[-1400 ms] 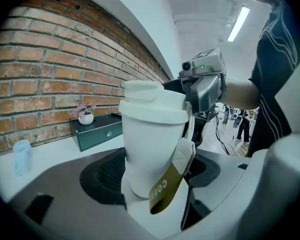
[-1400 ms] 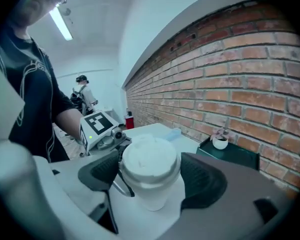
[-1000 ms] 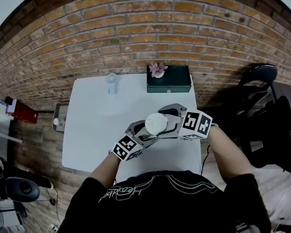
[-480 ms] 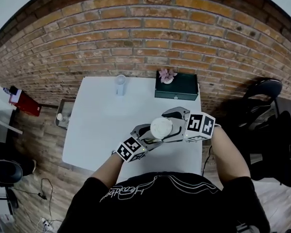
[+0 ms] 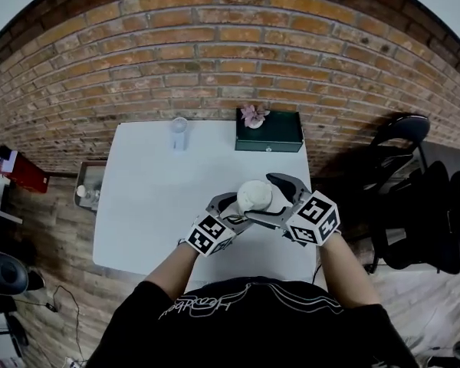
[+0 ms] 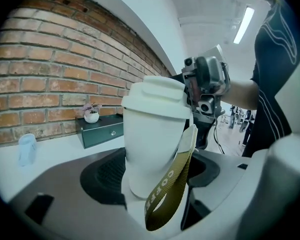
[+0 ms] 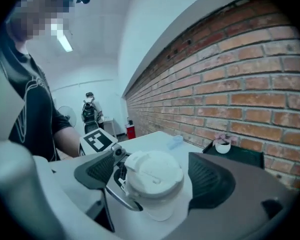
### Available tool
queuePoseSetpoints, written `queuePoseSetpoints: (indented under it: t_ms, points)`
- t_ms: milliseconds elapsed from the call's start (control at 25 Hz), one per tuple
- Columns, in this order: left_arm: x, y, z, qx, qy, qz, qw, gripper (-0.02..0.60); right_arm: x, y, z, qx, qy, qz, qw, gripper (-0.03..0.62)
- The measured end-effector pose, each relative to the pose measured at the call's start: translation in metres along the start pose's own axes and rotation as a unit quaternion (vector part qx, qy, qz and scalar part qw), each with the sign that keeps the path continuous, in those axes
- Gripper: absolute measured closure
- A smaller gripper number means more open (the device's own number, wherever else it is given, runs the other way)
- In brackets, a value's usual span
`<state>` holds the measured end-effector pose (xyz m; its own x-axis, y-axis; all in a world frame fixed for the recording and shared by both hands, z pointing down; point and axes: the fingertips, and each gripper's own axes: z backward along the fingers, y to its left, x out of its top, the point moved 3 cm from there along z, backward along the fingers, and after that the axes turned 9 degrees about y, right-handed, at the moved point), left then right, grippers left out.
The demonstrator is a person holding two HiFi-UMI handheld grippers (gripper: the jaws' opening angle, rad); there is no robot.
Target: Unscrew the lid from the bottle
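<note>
Left hand-held gripper (image 6: 155,174) clamps white bottle (image 6: 149,144) (olive strap (image 6: 168,194)); right hand-held gripper (image 7: 155,180) just opened round lid (image 7: 153,169).

A white bottle (image 6: 150,149) is seen upright in the middle of the left gripper view, and its smooth body gets a little narrower toward the bottom. The white lid (image 6: 157,101) is still seated on its top, and a raised flip part is seen on its upper side. An olive strap (image 6: 170,181) with pale letters hangs in a loop at the right side of the body. In the head view only the round lid is seen, just right of the centre.
</note>
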<state>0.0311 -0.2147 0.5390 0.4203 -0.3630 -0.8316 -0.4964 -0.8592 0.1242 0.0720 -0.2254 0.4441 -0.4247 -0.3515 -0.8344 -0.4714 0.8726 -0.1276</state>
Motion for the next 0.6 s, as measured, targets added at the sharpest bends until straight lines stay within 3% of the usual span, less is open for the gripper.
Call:
queuePoseSetpoints:
  t_ms: [160,360,600]
  points:
    - [-0.001,0.001,-0.001,0.001,-0.003,0.003,1.0000,0.238,-0.007,0.004,-0.003,-0.065,-0.018,-0.060,0.996,0.141]
    - [-0.002,0.001,-0.002,-0.001,-0.002,0.005,1.0000,0.239,-0.016,0.007,-0.008,-0.148,-0.017,-0.076,0.986,0.146]
    - [-0.002,0.001,-0.002,-0.003,0.006,0.006,1.0000,0.239,-0.015,0.003,-0.010,-0.193,-0.031,-0.101,0.975,0.201]
